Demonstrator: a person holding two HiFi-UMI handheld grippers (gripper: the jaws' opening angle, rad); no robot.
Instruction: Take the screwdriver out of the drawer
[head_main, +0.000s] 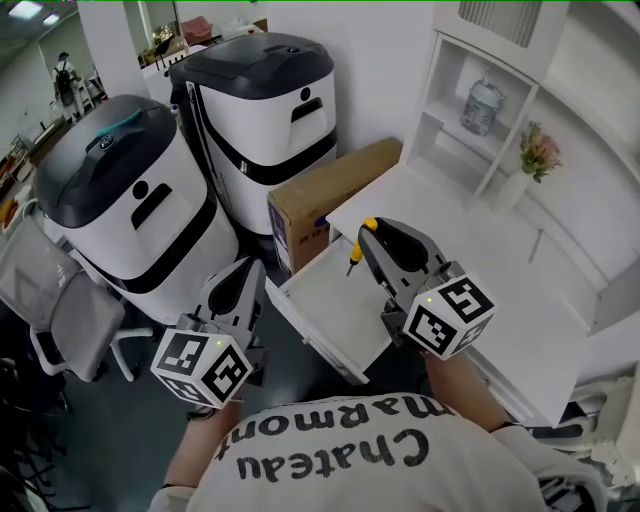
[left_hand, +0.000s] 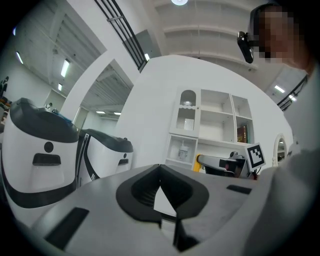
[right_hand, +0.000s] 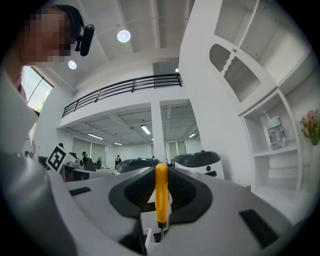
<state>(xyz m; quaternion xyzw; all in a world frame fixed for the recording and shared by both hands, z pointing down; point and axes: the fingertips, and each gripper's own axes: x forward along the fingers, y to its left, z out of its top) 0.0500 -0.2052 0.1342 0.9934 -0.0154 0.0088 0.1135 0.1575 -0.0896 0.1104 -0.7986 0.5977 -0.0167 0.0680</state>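
The drawer (head_main: 335, 305) stands pulled open from the left edge of the desk (head_main: 480, 260), and the right gripper (head_main: 368, 232) is clamped on the yellow handle of the screwdriver (head_main: 356, 252). The tool hangs tip-down over the drawer's far end, though whether its tip touches the drawer floor cannot be told. The left gripper (head_main: 250, 272) is off the desk's left edge, beside the drawer's near corner, with its jaws closed together. A cardboard box (head_main: 325, 195) stands against the drawer's far side, and a shelf compartment (head_main: 450, 70) at the desk's far edge contains a bottle (head_main: 483, 104).
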